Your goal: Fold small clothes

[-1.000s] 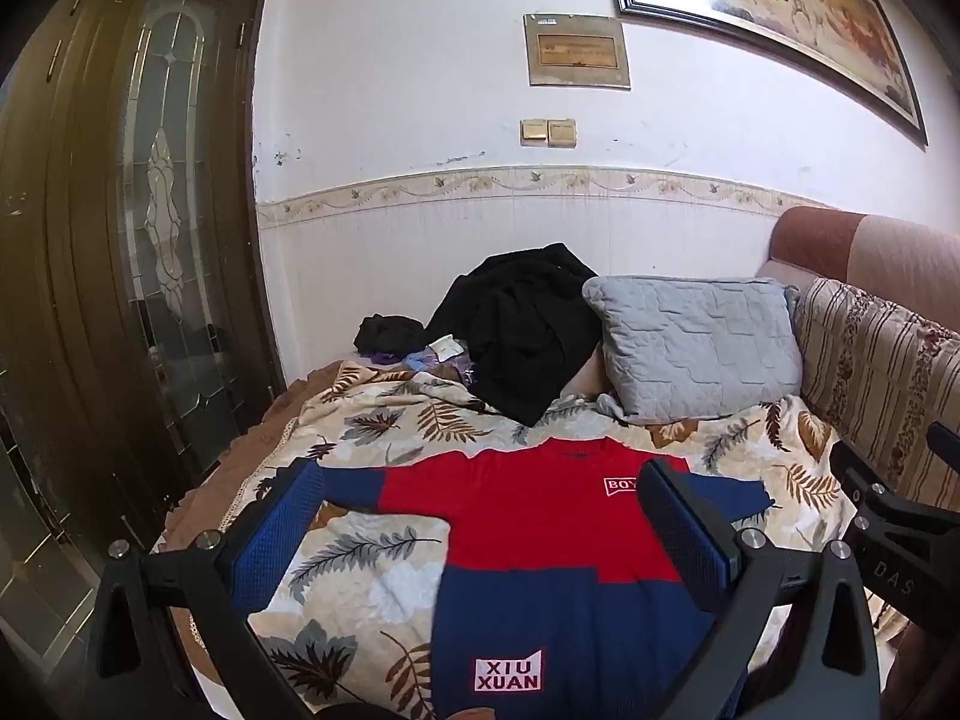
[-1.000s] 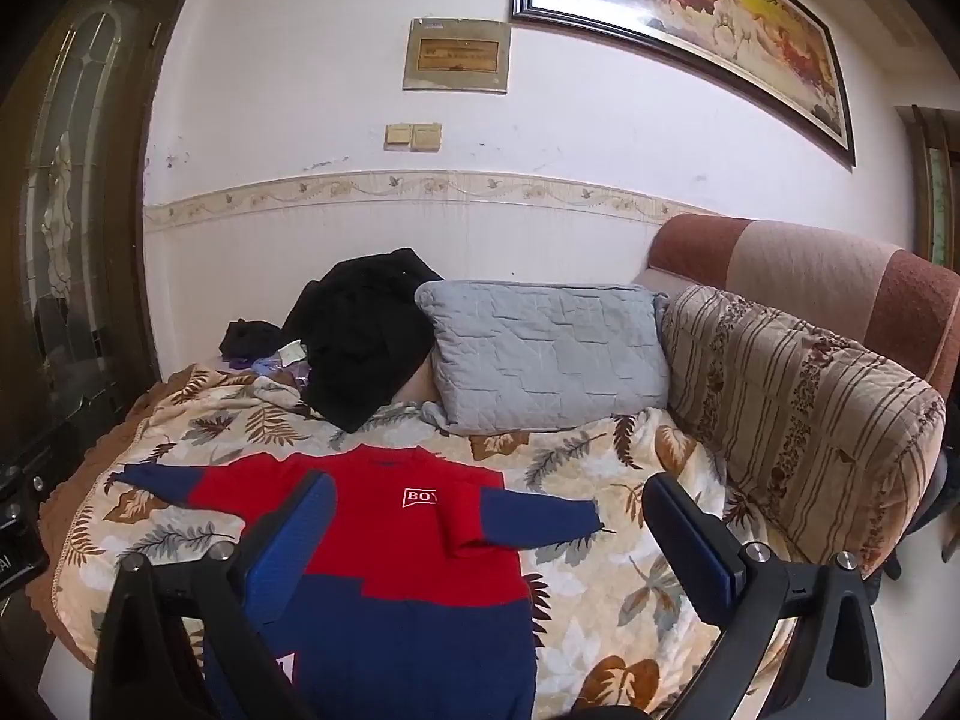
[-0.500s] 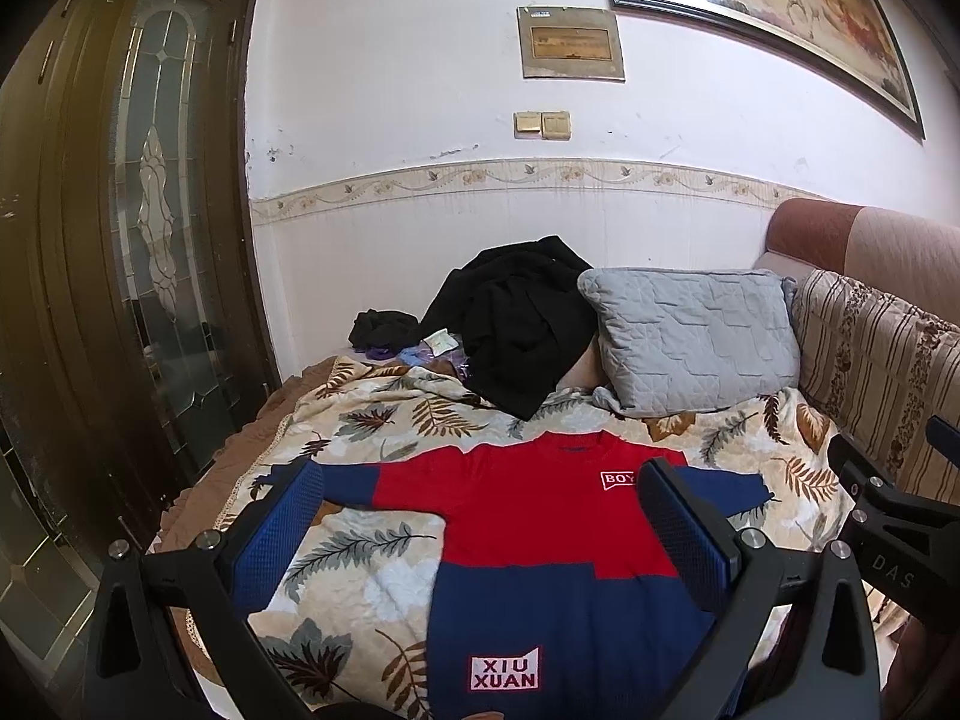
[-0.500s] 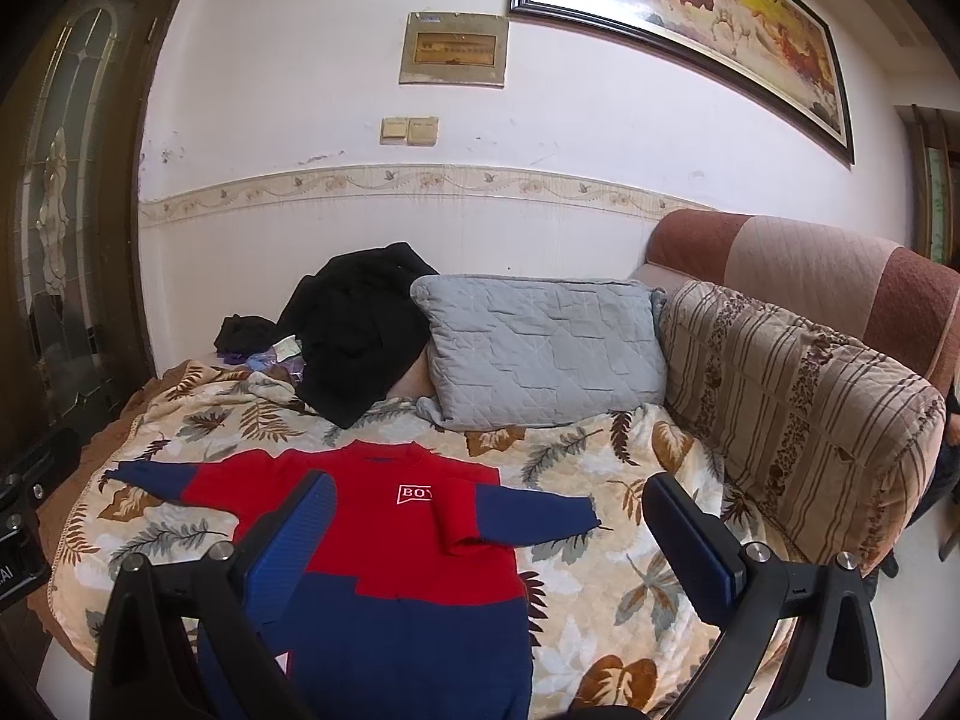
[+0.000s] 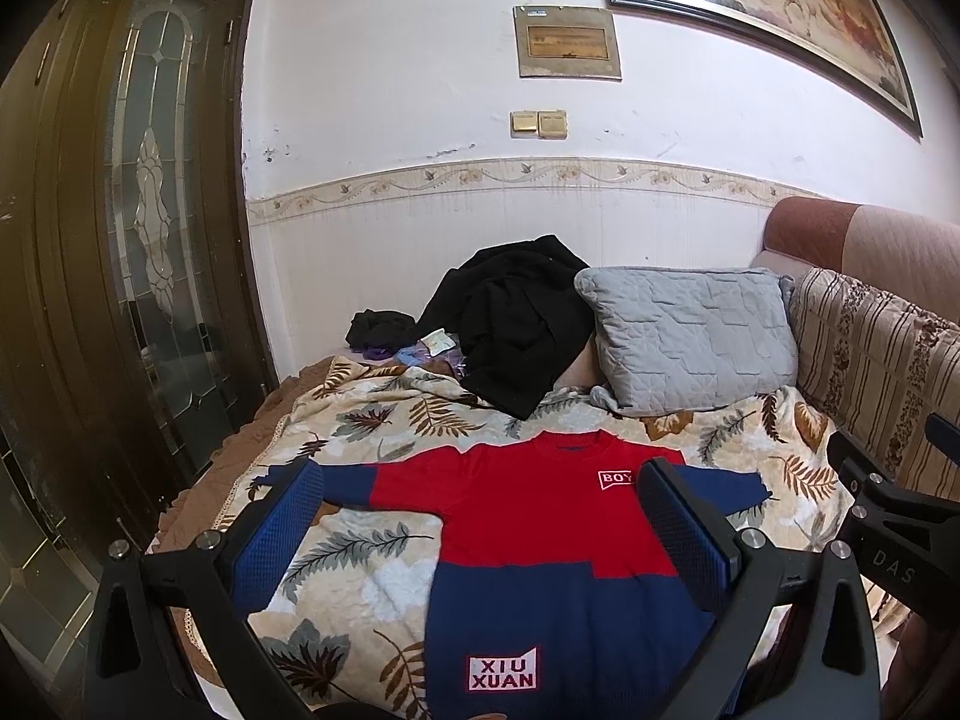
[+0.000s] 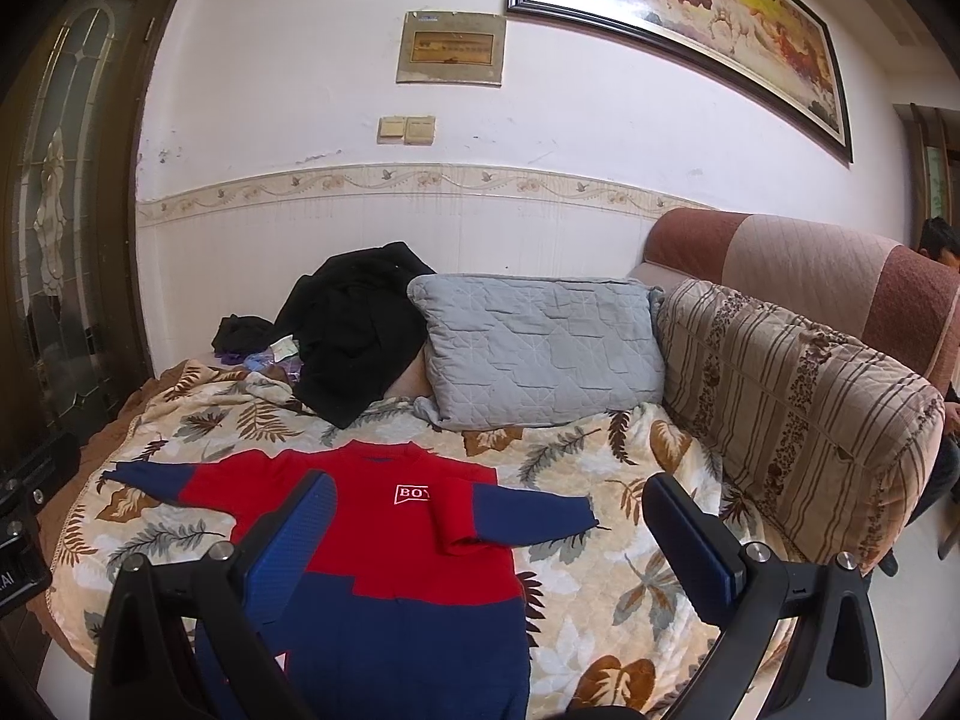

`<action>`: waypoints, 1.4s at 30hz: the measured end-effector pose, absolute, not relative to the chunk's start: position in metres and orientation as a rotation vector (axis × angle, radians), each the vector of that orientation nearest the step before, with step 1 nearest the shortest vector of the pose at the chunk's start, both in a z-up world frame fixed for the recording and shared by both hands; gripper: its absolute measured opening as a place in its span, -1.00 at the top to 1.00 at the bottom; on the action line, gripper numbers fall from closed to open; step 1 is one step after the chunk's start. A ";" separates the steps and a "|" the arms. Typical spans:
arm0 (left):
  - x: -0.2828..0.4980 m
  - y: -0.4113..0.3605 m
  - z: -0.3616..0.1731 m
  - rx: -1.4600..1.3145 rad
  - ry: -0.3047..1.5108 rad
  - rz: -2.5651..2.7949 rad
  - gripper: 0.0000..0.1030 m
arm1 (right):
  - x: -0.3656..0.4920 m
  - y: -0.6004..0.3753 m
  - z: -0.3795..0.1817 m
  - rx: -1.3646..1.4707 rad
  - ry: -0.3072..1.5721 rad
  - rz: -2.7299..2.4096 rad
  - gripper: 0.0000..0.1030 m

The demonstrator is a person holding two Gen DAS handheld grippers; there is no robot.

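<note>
A small red and navy sweater (image 5: 528, 534) lies flat on the leaf-print blanket (image 5: 360, 546), sleeves spread, with a "BOY" patch on the chest and a "XIU XUAN" label near the hem. It also shows in the right wrist view (image 6: 384, 546), where its right shoulder is creased. My left gripper (image 5: 480, 534) is open and empty, held above the sweater's near part. My right gripper (image 6: 486, 546) is open and empty, above the sweater's right sleeve.
A grey pillow (image 5: 690, 342) and a pile of black clothes (image 5: 510, 324) lie at the back of the bed. A striped sofa cushion (image 6: 792, 396) borders the right side. A dark wooden glass door (image 5: 120, 300) stands at the left. A person (image 6: 936, 240) sits far right.
Both views have shifted slightly; the sweater sits a little lower and nearer in frame. The sweater itself has not moved and both grippers stay open.
</note>
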State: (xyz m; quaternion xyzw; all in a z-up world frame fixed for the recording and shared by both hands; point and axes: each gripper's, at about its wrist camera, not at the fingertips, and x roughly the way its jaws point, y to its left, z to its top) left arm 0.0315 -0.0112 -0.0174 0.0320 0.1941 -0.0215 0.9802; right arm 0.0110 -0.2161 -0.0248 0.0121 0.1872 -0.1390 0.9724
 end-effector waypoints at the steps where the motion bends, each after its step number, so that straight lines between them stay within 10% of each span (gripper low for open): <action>1: 0.032 -0.012 -0.018 0.066 0.391 -0.043 -1.00 | 0.011 -0.216 -0.025 0.023 0.378 -0.282 -1.00; 42: 0.011 -0.008 -0.013 0.058 0.374 -0.043 -1.00 | -0.009 -0.216 -0.015 0.036 0.384 -0.306 -1.00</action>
